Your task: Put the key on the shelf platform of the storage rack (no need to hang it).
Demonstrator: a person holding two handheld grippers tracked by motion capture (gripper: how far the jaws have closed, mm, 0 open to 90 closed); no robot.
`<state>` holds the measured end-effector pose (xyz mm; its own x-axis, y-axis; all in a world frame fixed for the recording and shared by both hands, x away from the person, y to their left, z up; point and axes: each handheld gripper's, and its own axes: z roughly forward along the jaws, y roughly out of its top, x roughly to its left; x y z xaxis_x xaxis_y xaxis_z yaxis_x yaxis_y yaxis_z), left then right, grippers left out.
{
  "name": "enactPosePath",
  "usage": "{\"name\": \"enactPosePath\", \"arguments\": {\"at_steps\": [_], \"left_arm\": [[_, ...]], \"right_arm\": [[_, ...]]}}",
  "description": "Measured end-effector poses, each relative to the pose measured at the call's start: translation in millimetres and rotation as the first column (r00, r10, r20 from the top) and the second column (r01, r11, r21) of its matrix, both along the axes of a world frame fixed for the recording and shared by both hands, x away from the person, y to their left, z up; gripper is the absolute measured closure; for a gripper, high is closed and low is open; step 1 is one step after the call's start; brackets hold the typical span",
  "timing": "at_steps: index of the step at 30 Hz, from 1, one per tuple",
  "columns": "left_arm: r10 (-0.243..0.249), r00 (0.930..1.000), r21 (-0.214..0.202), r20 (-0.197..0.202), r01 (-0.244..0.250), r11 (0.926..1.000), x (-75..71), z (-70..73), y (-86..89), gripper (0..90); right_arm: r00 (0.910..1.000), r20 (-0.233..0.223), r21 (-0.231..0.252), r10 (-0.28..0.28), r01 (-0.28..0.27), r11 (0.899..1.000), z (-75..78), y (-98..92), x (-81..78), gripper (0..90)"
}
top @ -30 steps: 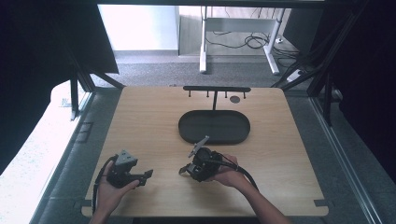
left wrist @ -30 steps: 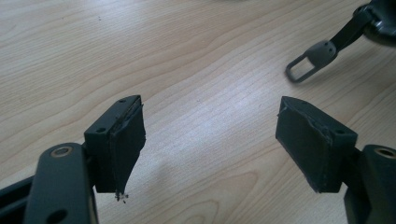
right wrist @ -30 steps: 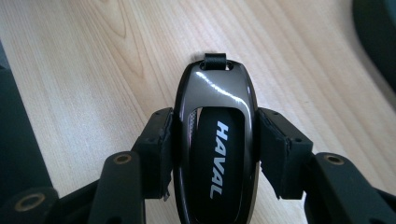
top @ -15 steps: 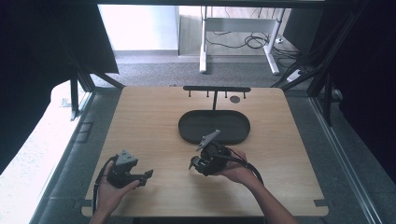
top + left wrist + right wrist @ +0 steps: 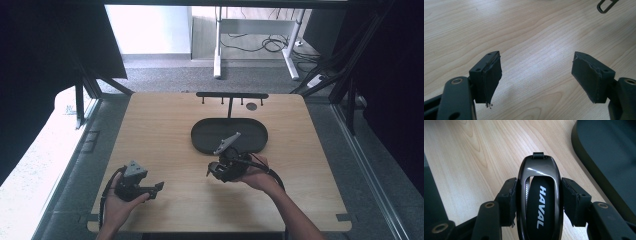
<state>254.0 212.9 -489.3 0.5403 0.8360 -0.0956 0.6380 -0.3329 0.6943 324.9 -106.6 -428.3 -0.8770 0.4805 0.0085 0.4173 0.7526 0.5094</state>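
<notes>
Pressure from both sides explains the grip: the right hand-held gripper point(image 5: 539, 195) has its jaws pressed against the two long flanks of a car key fob point(image 5: 539, 197), which keeps the smooth, rounded shell from slipping and leaves its face turned up to the camera. In the high view this hand-held gripper point(image 5: 226, 169) hangs over the middle of the surface point(image 5: 165, 130), just short of the near rim of the dark oval tray point(image 5: 202, 137), probably so the fob can go into it. The fob is a glossy black-brown oval with a raised inner panel lettered HAVAL in white and a small loop tab at its far end. The left hand-held gripper point(image 5: 541, 75) stands wide and empty near the front left corner, likely kept clear.
</notes>
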Motion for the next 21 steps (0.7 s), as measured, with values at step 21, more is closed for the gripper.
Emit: {"name": "enactPosePath", "arguments": {"at_steps": [21], "left_arm": [[0.005, 1.0, 0.002, -0.002, -0.005, 1.0, 0.4, -0.7, 0.3, 24.2]], "right_arm": [[0.9993, 0.014, 0.027, -0.035, 0.035, 0.999, 11.0, -7.5, 25.4, 49.8]]}}
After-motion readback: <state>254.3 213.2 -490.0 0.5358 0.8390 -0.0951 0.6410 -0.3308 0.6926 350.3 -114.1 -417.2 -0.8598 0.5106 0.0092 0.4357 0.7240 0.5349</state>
